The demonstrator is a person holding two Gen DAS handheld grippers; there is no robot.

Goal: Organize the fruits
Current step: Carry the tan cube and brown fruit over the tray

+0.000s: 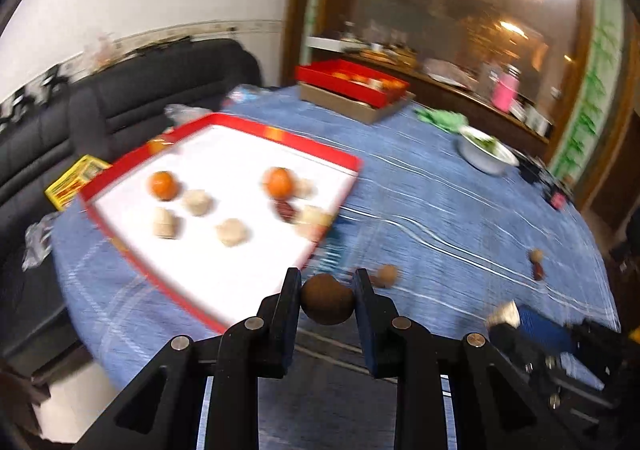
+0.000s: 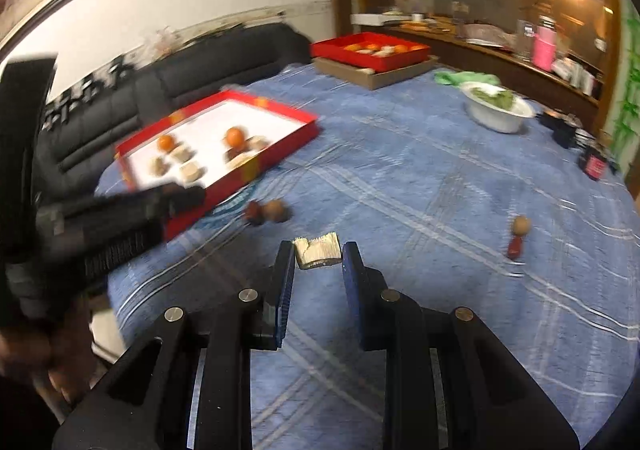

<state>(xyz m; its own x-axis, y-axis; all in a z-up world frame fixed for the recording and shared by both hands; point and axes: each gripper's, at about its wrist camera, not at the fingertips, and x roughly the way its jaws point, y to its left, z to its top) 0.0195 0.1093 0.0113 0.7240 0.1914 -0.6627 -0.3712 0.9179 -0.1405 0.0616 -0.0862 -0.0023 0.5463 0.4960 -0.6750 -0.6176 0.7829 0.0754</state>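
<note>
My left gripper point(image 1: 327, 282) is shut on a round brown fruit point(image 1: 327, 300) and holds it above the blue tablecloth, just right of the red tray point(image 1: 120, 179). The tray holds two oranges point(image 1: 163, 184), several pale fruit pieces point(image 1: 232, 232) and a dark red fruit point(image 1: 285, 209). My right gripper point(image 2: 316, 250) is shut on a pale cut fruit piece point(image 2: 318, 250) over the table. The left gripper point(image 2: 192, 193) shows in the right wrist view beside the tray point(image 2: 280, 153). A brown fruit point(image 2: 275, 211) and a dark red one point(image 2: 255, 213) lie near the tray's corner.
Another brown fruit point(image 2: 521, 226) and a red fruit point(image 2: 513, 246) lie at the right. A white bowl of greens point(image 2: 498, 109), a green cloth point(image 2: 460, 77) and a second red tray on a cardboard box point(image 2: 372, 49) stand farther back. A black sofa point(image 2: 180, 81) borders the table's left.
</note>
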